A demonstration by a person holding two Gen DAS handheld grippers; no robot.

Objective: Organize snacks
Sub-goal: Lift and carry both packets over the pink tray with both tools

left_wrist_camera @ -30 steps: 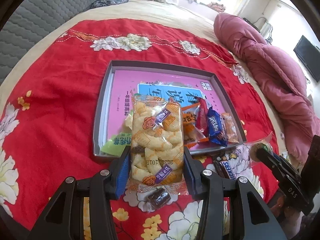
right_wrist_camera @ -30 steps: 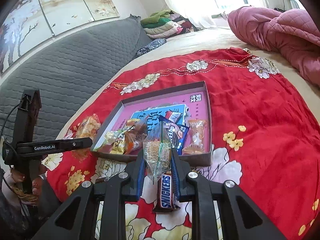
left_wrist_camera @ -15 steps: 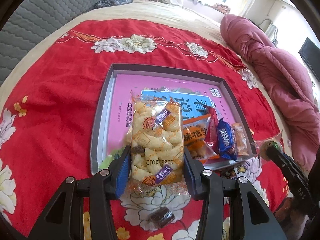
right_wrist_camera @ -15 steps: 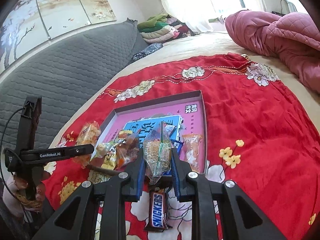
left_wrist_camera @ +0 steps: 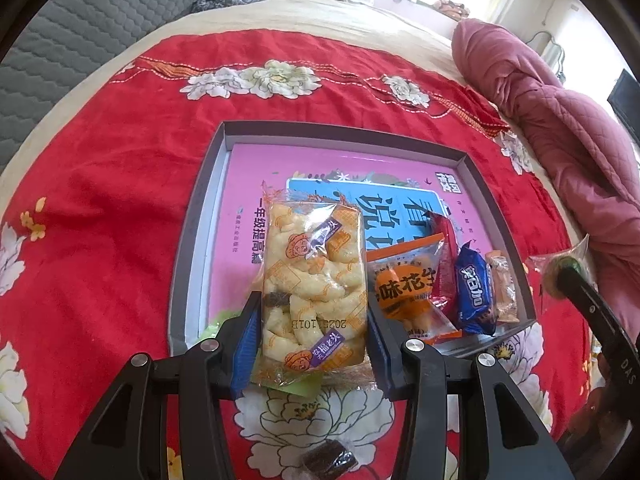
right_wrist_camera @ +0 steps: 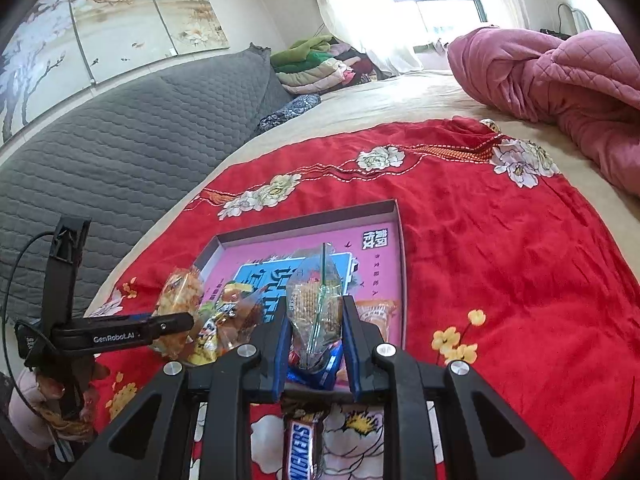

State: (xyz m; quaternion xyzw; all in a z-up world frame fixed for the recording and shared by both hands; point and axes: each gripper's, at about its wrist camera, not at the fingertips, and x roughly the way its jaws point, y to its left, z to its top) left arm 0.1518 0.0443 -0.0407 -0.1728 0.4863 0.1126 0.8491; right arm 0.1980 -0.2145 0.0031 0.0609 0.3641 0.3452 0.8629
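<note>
- The left gripper was clamped on a clear crinkly packet of puffed snacks, its blue pads pressed against both long sides, with the packet hanging over the near left part of the shallow grey tray.
- The right gripper was closed narrowly on a small transparent packet of ridged biscuits, held upright by its sides above the tray's near rim.
- The tray was a low-walled cardboard rectangle lined with a glossy pink and blue printed sheet; its far half lay bare, while the near right corner was crowded.
- In that corner an orange peanut packet, a red wrapper, a blue foil packet and a pale biscuit packet lay side by side, touching.
- Outside the near rim, a Snickers bar rested on the cloth just below the right gripper, and a small dark wrapped sweet lay below the left one.
- The red floral cloth was soft and wrinkled, with wide open room to the left of and beyond the tray.
- A rumpled pink quilt lay well beyond the cloth's right edge, and a grey quilted headboard closed in the left side.
</note>
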